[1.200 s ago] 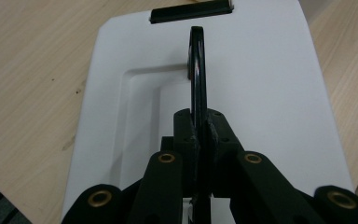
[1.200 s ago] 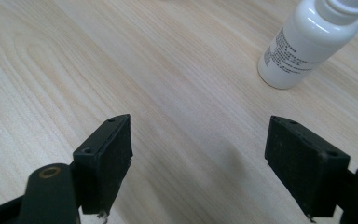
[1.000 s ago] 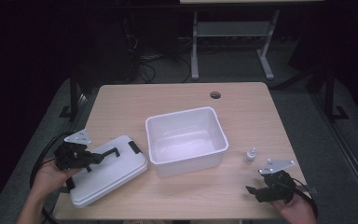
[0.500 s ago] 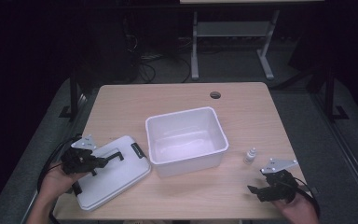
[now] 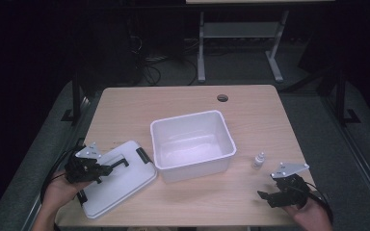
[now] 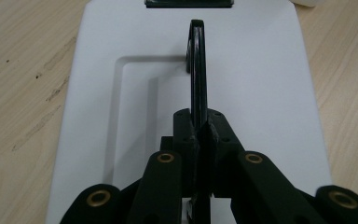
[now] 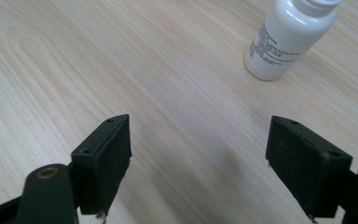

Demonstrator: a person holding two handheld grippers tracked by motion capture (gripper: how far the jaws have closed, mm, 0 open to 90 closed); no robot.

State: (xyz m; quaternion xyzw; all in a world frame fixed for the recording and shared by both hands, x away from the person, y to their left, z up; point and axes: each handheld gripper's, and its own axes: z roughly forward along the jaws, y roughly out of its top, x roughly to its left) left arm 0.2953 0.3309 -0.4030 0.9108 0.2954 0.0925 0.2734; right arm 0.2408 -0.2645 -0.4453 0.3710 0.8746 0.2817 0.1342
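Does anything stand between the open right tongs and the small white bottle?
Nothing visible does. The right tongs stand open over bare wooden table, and the small white bottle stands upright ahead of them, toward their right side. The white bin sits farther off to the left.

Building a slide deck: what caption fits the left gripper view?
Left gripper shut on the black handle of a white lid lying on the wooden table.

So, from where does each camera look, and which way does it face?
High view: above the person's side, looking forward and down on the table; both hands and grippers show.
Left gripper view: along shut jaws clamping the lid's black handle.
Right gripper view: along open jaws, toward the white bottle.
Shared: the high view also shows the bottle.
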